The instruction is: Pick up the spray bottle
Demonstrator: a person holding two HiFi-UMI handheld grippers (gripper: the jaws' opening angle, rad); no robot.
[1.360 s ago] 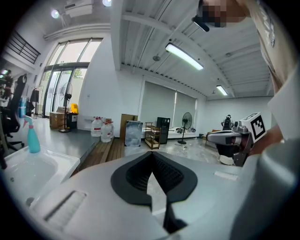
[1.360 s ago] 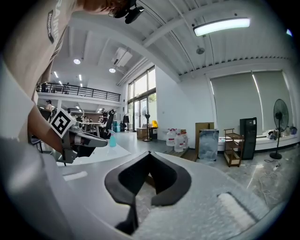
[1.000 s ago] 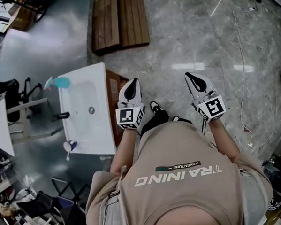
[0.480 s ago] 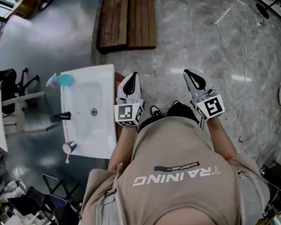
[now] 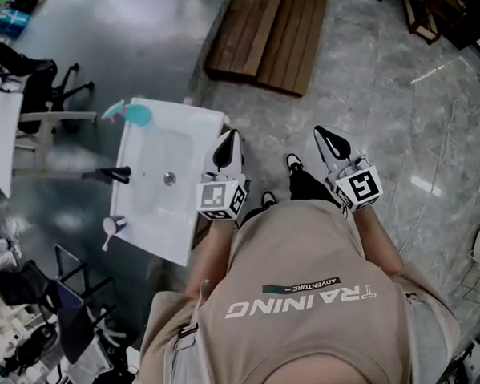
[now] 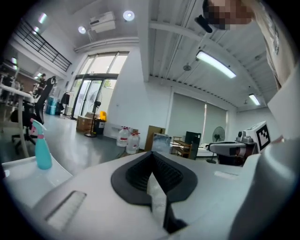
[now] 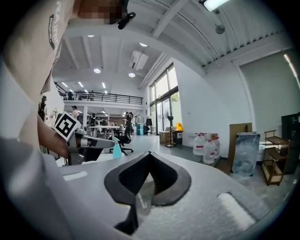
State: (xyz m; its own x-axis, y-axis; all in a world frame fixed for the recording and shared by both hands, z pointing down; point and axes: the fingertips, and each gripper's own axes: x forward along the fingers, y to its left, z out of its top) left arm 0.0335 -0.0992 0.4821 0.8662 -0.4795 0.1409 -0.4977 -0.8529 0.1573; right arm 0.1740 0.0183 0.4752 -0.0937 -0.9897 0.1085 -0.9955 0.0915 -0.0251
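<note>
Left tongs [image 5: 227,140] and right tongs [image 5: 323,133], pressed together and empty, ride level, probably because the spray bottle [image 5: 132,114] stands well apart on the washbasin [image 5: 166,231].

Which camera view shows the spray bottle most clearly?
The left gripper view: the spray bottle stands side-on, large and unobstructed. The head view shows it small, from above; the right gripper view shows it tiny and distant.

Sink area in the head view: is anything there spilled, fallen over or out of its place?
Nothing stands out. The spray bottle stands upright at one corner of the white sink, a small cup sits at another corner on the same side, and no spill shows on the sink or the floor around it.
</note>
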